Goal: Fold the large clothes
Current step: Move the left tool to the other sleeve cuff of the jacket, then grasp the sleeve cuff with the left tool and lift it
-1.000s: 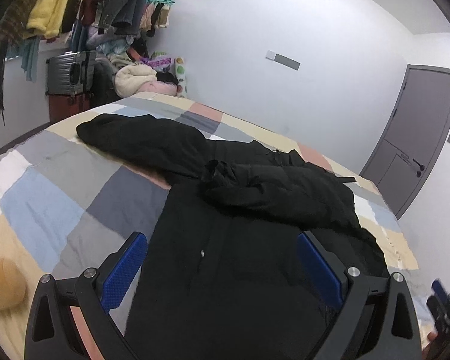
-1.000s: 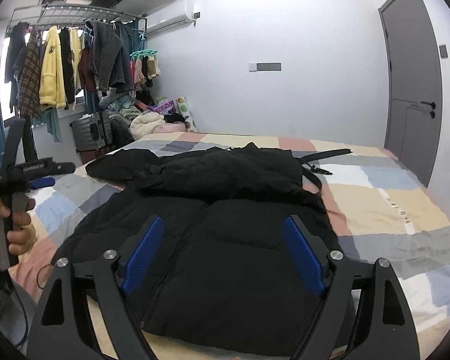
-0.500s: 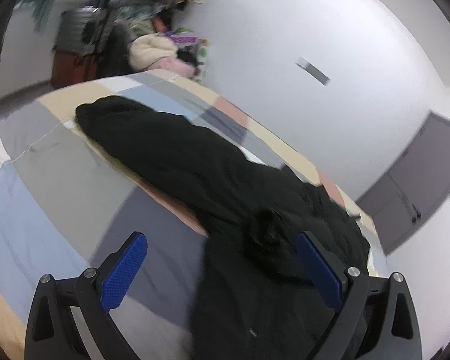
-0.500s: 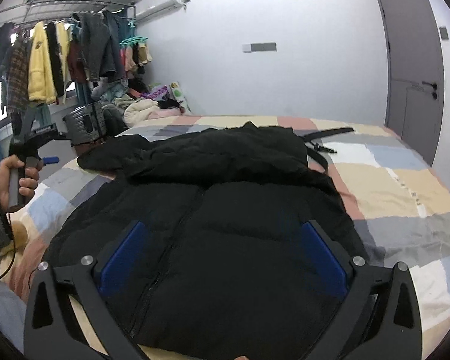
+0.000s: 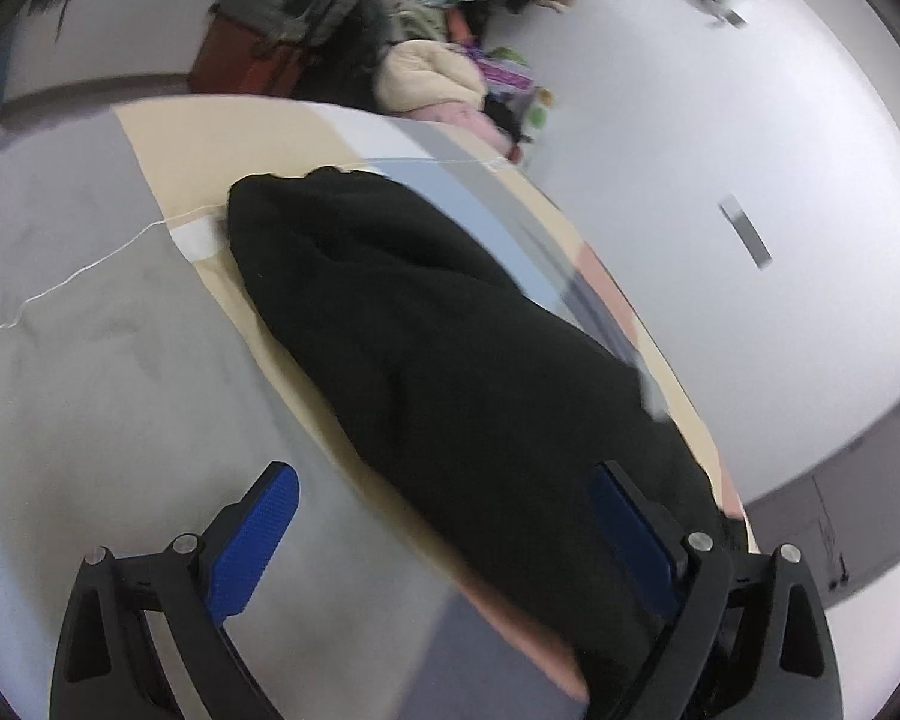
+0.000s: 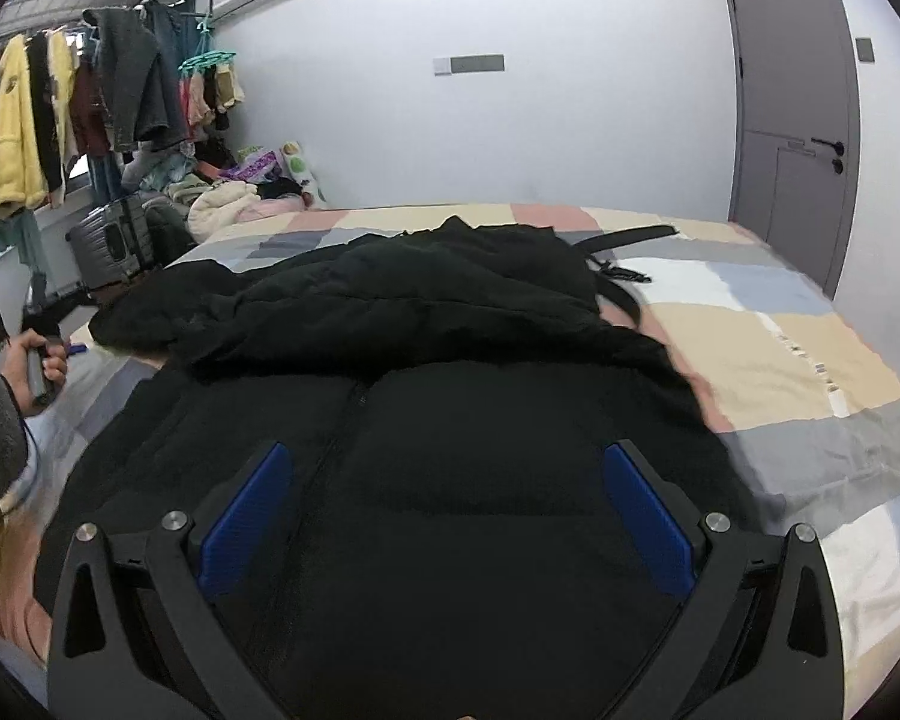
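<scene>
A large black padded jacket [image 6: 450,420] lies spread on the patchwork bed [image 6: 780,360], one sleeve folded across its chest. Its other sleeve [image 5: 426,348] stretches out to the left, seen in the left wrist view. My left gripper [image 5: 444,516] is open and empty, low over the bed beside that sleeve. My right gripper [image 6: 444,504] is open and empty above the jacket's lower body. In the right wrist view the hand holding the left gripper [image 6: 36,360] shows at the left edge, near the sleeve's cuff.
A black belt [image 6: 624,237] lies on the bed behind the jacket. A clothes rack [image 6: 60,120], a grey suitcase [image 6: 111,246] and a pile of clothes [image 6: 228,204] stand by the far left wall. A grey door [image 6: 792,120] is at the right.
My left gripper has swung left and down toward the outstretched sleeve, which now fills its view. My right gripper has moved forward over the jacket's body. Both stay open.
</scene>
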### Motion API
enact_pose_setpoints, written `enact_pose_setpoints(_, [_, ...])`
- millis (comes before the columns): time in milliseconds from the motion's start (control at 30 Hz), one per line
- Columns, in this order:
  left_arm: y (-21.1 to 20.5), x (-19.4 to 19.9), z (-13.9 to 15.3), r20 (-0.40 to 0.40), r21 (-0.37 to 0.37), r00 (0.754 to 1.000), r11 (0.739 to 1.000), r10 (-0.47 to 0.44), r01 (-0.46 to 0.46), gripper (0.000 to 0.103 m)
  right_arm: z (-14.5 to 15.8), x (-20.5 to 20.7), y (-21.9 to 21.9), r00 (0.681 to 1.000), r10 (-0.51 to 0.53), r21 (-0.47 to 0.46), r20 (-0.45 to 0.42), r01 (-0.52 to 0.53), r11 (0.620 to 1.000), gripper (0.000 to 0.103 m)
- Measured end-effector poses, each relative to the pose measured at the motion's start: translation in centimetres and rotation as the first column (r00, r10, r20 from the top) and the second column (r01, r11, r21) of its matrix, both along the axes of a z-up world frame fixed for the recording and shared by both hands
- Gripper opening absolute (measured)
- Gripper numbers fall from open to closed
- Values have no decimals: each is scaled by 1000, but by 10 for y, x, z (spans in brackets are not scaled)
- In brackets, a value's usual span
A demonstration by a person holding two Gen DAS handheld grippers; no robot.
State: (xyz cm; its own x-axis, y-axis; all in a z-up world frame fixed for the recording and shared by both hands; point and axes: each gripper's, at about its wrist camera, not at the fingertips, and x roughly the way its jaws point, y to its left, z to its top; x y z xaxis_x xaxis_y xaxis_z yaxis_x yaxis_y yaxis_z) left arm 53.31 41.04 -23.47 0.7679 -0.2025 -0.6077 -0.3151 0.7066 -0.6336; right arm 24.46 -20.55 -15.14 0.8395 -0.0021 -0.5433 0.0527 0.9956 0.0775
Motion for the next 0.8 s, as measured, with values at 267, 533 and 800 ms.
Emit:
enact_pose_setpoints(267, [42,51,-50,30,-70,995,994,90,-88,93,-5,46,31,999,9,27,-48,-7,1000,103])
enact_pose_setpoints(533, [48,75,-55,39,-72,994,993,99,-96,36,-19,72,44,995,7,-50,-100,-12,999,103])
enact_pose_setpoints(800, [33,59,-16,38,44,994,994,98,-100,6,-13,68,45,996,19,-80,-83,-25,996,103])
